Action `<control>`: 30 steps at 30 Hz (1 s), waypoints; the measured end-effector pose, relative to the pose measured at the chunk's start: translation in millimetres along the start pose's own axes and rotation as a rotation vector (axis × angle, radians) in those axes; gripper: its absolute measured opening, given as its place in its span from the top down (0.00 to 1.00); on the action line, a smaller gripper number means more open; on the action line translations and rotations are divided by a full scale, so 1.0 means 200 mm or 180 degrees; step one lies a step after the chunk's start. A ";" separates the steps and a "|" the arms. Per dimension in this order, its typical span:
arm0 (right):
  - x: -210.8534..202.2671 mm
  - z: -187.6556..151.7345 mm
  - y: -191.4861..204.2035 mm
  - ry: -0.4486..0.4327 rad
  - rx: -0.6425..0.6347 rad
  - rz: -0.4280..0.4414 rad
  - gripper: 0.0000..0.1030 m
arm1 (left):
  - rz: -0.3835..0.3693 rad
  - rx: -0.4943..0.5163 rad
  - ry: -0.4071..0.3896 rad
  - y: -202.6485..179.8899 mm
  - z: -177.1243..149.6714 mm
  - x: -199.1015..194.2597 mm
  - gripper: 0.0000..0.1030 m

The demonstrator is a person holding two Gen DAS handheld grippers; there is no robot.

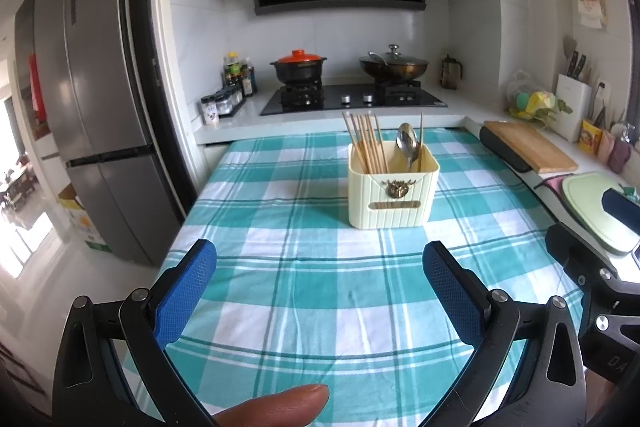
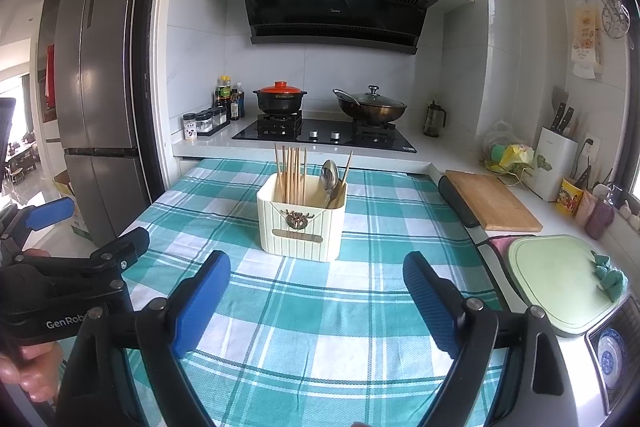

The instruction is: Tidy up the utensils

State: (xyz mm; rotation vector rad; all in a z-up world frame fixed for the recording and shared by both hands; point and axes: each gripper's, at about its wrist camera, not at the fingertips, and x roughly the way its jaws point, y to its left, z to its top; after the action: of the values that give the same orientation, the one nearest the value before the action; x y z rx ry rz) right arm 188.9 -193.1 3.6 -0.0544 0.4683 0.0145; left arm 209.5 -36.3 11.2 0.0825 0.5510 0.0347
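Observation:
A cream ribbed utensil holder [image 1: 390, 193] [image 2: 301, 227] stands upright on the teal checked tablecloth [image 1: 320, 287] [image 2: 320, 307]. Several wooden chopsticks [image 1: 366, 143] [image 2: 292, 173] stand in its left compartment. A metal spoon [image 1: 407, 145] [image 2: 330, 179] and one more chopstick lean in its right compartment. My left gripper [image 1: 320, 281] is open, well short of the holder, with nothing between its blue pads. My right gripper [image 2: 318, 291] is open and empty too, a little nearer the holder. The left gripper [image 2: 96, 227] also shows at the left edge of the right wrist view, held by a hand.
A stove with a black pot [image 2: 280, 101] and a lidded wok [image 2: 370, 107] lies behind the table. A wooden cutting board [image 2: 490, 201] and a green board [image 2: 560, 279] lie on the right counter. A fridge [image 1: 92, 115] stands at the left. A fingertip [image 1: 276, 407] shows below.

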 end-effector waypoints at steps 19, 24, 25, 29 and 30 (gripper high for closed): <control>0.00 0.00 0.00 -0.0006 -0.0018 0.0003 0.13 | -0.0018 0.0023 0.0013 -0.01 -0.02 0.01 0.00; 0.00 0.01 -0.01 -0.0004 -0.0018 0.0005 0.13 | -0.0018 0.0024 0.0015 -0.01 -0.02 0.01 0.00; 0.00 0.00 -0.01 -0.0005 -0.0017 0.0009 0.13 | -0.0019 0.0023 0.0017 -0.01 -0.02 0.01 0.00; 0.00 0.00 -0.01 0.0001 -0.0015 0.0007 0.13 | -0.0029 0.0039 0.0023 -0.01 -0.02 0.01 0.00; 0.00 0.00 -0.02 0.0004 -0.0010 0.0004 0.13 | -0.0030 0.0043 0.0022 -0.01 -0.02 0.01 0.00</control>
State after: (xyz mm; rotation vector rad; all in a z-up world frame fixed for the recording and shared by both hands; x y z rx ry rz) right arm 188.7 -196.3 4.6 -0.0573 0.4696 0.0163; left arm 208.6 -38.8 6.7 0.0929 0.5585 0.0223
